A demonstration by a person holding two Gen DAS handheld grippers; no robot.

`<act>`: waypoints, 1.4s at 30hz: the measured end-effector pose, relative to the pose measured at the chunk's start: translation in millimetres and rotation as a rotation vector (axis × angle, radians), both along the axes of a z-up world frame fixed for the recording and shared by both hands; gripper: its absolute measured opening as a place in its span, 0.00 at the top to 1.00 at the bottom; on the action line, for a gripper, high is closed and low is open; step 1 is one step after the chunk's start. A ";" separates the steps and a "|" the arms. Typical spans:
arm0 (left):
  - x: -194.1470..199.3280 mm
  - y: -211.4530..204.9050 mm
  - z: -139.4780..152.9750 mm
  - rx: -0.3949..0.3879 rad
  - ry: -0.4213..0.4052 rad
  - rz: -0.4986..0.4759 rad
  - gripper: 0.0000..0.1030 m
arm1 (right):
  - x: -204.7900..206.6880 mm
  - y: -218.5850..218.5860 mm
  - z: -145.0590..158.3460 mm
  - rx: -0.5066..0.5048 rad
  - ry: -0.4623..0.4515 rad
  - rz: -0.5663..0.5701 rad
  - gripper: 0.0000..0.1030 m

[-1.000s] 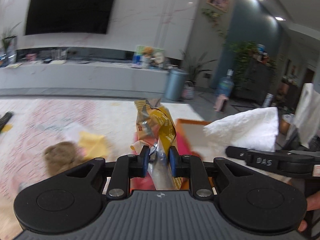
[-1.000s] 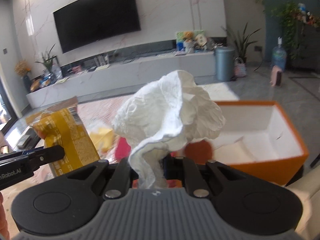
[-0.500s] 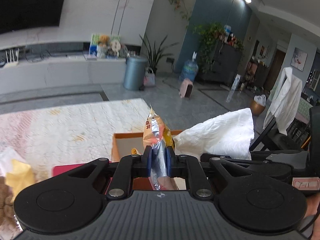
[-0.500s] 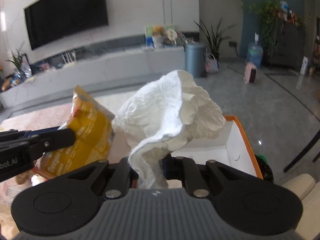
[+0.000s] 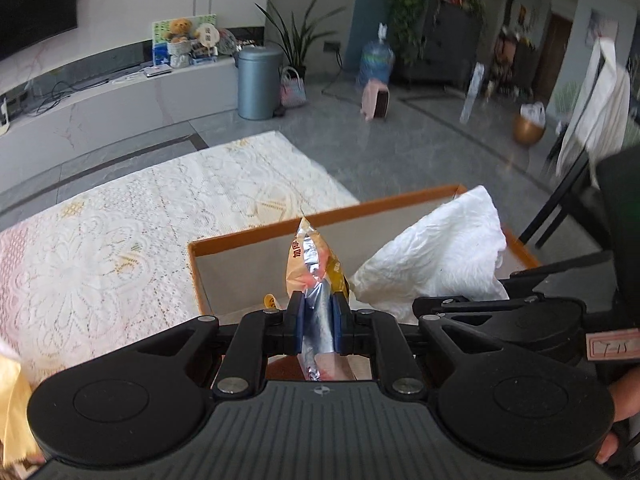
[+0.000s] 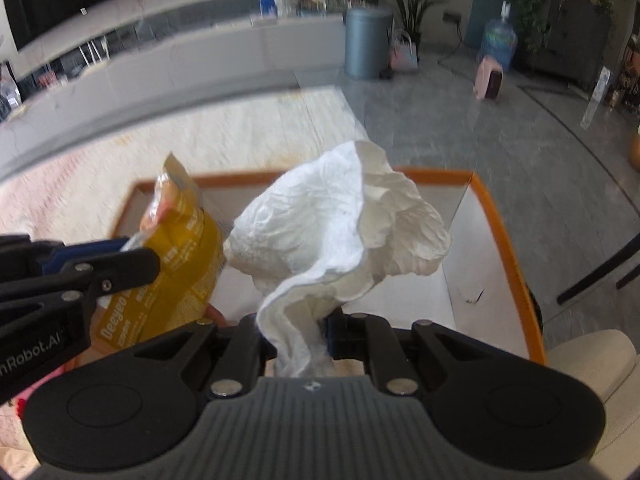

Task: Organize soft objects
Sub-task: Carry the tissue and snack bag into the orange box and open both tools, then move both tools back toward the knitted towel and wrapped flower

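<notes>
My left gripper [image 5: 317, 322] is shut on a yellow snack bag [image 5: 310, 264], held upright over the near left part of an orange-rimmed white box [image 5: 400, 200]. My right gripper [image 6: 296, 334] is shut on a crumpled white cloth [image 6: 340, 232], held above the same box [image 6: 500, 232]. In the right wrist view the snack bag [image 6: 176, 248] and the left gripper's fingers [image 6: 104, 268] sit just left of the cloth. In the left wrist view the cloth [image 5: 440, 256] is just right of the bag.
A lace-patterned cloth [image 5: 120, 240] covers the table left of the box. A yellow soft item [image 5: 12, 400] shows at the far left edge. A cream cushion [image 6: 592, 360] lies right of the box. Beyond are a grey bin [image 5: 258, 80] and grey floor.
Both grippers have swung to the right with their loads, from above the lace cloth to over the orange box. The box now fills the middle of both views.
</notes>
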State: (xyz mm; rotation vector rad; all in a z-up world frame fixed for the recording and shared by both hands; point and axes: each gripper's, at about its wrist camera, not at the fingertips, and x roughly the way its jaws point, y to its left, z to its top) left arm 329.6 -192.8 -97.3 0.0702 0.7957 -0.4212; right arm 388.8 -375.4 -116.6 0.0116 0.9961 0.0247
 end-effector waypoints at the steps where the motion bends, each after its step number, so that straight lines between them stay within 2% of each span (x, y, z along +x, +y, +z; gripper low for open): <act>1: 2.4 -2.6 -3.7 0.010 0.008 -0.005 0.85 | 5.5 -0.5 -4.2 0.003 0.022 -0.002 0.91; 9: 16.4 -16.4 -19.9 0.037 0.057 -0.034 0.85 | 31.0 -8.5 -28.2 0.012 0.131 0.020 0.90; 11: 18.0 -19.0 -21.6 0.050 0.062 -0.031 0.85 | 35.0 -8.7 -29.9 -0.008 0.140 0.037 0.87; 13: 19.3 -20.0 -21.1 0.056 0.068 -0.024 0.84 | 35.6 -5.5 -27.7 -0.024 0.140 0.045 0.80; 15: 18.7 -20.7 -20.3 0.070 0.065 -0.013 0.81 | 36.1 -5.3 -25.5 -0.035 0.137 0.046 0.80; 17: 16.4 -19.8 -17.3 0.071 0.046 0.000 0.79 | 28.7 -5.7 -24.4 -0.044 0.127 0.045 0.75; 19: 13.3 -17.4 -12.6 0.060 0.030 0.007 0.73 | 24.8 -4.4 -18.6 -0.067 0.111 0.042 0.64; 21: 10.4 -15.3 -6.6 0.052 0.020 0.012 0.71 | 20.5 -2.0 -11.5 -0.101 0.084 0.052 0.58; 25: 0.2 -10.4 7.8 0.031 -0.022 0.025 0.58 | 10.8 2.9 2.1 -0.159 0.043 0.060 0.43; 27: -5.5 -6.3 15.3 0.019 -0.042 0.036 0.55 | 4.4 6.5 9.3 -0.171 0.028 0.071 0.39; 34: -28.3 11.9 41.0 -0.009 -0.106 0.072 0.52 | -26.5 22.3 35.5 -0.216 -0.031 0.106 0.37; 42: -66.2 42.7 62.4 -0.065 -0.163 0.105 0.51 | -78.2 50.0 63.7 -0.142 -0.110 0.130 0.37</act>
